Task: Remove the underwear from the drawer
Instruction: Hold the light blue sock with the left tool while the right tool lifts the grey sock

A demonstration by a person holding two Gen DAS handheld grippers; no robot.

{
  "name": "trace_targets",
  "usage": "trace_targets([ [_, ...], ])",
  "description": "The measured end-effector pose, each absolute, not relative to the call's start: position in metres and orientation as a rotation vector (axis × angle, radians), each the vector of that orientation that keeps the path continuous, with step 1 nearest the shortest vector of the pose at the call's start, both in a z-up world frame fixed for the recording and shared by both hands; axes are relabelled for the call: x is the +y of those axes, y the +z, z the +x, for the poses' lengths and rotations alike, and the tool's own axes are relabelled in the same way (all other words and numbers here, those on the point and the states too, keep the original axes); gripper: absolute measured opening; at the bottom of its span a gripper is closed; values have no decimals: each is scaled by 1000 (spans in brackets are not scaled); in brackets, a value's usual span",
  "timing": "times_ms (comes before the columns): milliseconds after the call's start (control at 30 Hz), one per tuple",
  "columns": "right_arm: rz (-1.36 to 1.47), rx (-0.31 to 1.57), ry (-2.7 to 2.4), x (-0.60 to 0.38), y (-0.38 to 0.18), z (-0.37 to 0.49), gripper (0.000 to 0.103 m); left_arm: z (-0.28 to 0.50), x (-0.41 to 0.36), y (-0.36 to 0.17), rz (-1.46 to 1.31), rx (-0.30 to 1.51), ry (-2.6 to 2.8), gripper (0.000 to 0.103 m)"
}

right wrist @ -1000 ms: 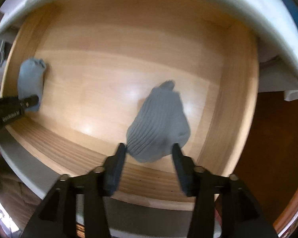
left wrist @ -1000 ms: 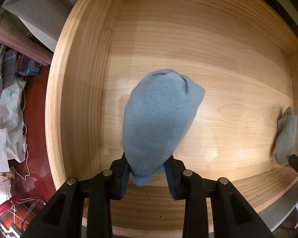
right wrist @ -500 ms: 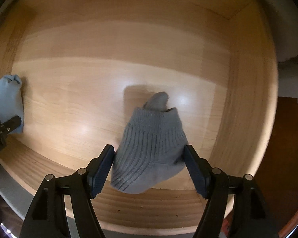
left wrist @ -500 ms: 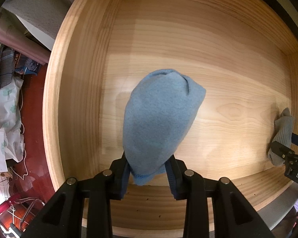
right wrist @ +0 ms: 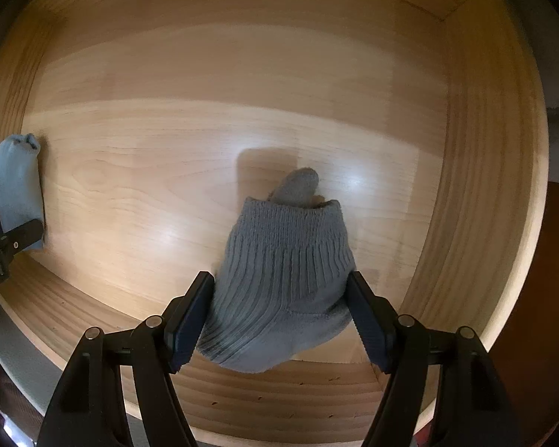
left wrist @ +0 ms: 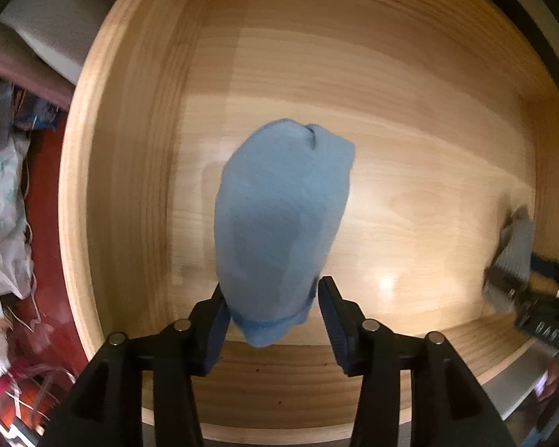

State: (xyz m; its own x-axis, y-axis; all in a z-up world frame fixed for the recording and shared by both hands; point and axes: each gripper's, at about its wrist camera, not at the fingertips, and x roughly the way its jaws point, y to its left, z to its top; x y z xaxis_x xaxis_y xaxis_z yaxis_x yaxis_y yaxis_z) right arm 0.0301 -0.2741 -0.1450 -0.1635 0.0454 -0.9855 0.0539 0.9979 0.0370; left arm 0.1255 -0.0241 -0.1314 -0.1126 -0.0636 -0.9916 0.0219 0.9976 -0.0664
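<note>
My left gripper (left wrist: pixel 272 309) pinches the blue sock (left wrist: pixel 279 223), my right gripper (right wrist: pixel 279 313) the grey sock (right wrist: pixel 283 283), blurred at far right in the left view.

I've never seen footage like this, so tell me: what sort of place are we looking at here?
Most likely a bedroom or a cluttered room at home. We are peering into an open wooden drawer holding a blue sock and a grey sock. Beside the drawer, piles of cloth and bags lie on a red floor.
</note>
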Motion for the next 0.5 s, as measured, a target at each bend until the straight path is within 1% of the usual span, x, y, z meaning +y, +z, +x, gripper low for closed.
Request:
trace_targets([
  [133,70,1737,-4,-273,-149,30,72,135,-26,-124,-55,1648,-58,53],
  [300,51,1743,-5,-260,-167,23,72,144,-29,-129,-47,1667,-39,54],
  [400,38,1747,-3,-253,-173,21,70,145,-26,-130,-64,1651,-39,54],
  [467,25,1752,-5,-251,-174,19,66,146,-25,-129,-62,1642,-33,49],
  [500,15,1753,-6,-250,-173,19,63,143,-21,-128,-58,1638,-27,45],
])
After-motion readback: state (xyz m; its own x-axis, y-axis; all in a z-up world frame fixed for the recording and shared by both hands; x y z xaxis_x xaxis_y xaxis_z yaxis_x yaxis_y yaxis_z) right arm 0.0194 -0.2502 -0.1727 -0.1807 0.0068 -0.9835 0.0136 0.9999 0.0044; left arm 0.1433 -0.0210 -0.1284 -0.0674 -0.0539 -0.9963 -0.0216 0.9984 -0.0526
